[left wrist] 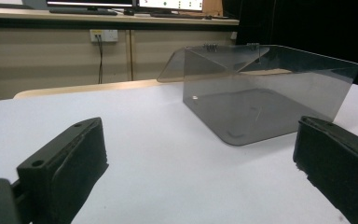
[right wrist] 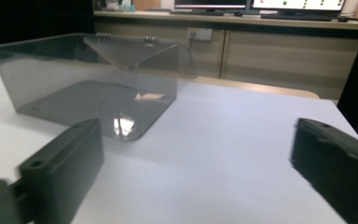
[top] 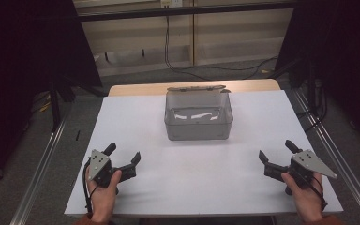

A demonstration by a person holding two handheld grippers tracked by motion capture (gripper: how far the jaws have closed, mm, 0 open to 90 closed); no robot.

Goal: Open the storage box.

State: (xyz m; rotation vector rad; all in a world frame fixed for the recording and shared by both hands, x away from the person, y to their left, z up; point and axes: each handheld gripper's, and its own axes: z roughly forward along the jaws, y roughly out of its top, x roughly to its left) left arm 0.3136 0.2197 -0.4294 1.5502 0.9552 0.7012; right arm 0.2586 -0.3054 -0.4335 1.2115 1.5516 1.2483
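A clear grey plastic box [top: 198, 117] with its hinged lid folded back stands at the middle back of the white table top [top: 192, 183]; it looks empty. My left gripper [top: 123, 153] rests low at the front left, open, with nothing between its jaws. At the front right my right gripper [top: 276, 150] is open too, jaws bare. In the left gripper view the box [left wrist: 265, 88] lies ahead to the right, and in the right gripper view the box [right wrist: 88, 79] lies ahead to the left. Both grippers are well short of it.
Beyond the white top a wooden table edge [top: 136, 88] shows. Metal rails [top: 42, 159] run along both sides on the floor. Dark stands [top: 56, 93] and cables [top: 183, 65] sit behind the table. Cabinets line the back wall.
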